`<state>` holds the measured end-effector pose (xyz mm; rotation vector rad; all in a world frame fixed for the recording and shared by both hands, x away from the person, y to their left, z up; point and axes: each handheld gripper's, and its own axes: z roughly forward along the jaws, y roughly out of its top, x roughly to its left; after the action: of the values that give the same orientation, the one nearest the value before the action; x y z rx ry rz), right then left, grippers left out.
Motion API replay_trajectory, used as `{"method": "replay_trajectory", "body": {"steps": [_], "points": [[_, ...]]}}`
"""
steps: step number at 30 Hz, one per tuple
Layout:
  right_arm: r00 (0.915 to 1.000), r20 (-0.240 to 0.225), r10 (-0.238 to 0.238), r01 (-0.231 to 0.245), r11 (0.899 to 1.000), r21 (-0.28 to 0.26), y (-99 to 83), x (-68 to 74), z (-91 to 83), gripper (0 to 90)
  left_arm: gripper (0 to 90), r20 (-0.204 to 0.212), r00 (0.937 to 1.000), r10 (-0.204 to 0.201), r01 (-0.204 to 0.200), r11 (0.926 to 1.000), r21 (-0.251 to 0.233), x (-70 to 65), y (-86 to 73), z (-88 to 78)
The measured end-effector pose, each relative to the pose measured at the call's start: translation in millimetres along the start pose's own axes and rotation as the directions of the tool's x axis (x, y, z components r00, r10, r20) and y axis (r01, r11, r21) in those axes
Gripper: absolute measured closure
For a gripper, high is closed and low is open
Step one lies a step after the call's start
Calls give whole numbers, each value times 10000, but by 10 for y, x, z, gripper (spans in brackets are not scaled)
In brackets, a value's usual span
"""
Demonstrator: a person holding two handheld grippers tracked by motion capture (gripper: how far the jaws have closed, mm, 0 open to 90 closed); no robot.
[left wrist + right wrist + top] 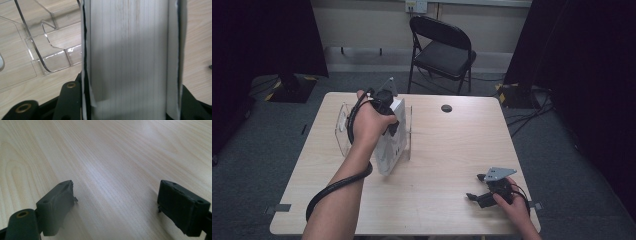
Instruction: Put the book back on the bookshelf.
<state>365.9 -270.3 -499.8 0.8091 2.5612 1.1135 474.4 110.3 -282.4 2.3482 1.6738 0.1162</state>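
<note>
Two tongs, one thick white book (391, 145).
Left tongs (388, 117) clamp the book upright beside the clear acrylic stand (343, 127); right tongs (482, 187) rest spread wide on the counter (447, 150).

The tabletop (112, 152) was pale wood grain with a smooth, faint sheen. The book (130, 57) showed matt white paper pages, and the stand (47, 57) was clear glossy plastic. The right tool (116, 205) had matt black, slightly rough pads.

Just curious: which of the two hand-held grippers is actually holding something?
The left hand-held gripper: its jaws clamp a thick white book beside the clear stand. The right hand-held gripper rests open over bare table.
</note>
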Motion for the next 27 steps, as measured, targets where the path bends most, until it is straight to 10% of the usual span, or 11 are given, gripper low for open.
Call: {"method": "replay_trajectory", "body": {"steps": [27], "points": [[10000, -19, -33, 33, 10000, 18, -1, -2, -1, 129, 530, 31, 9998, -215, 215, 9998, 16, 5, 121, 74]]}}
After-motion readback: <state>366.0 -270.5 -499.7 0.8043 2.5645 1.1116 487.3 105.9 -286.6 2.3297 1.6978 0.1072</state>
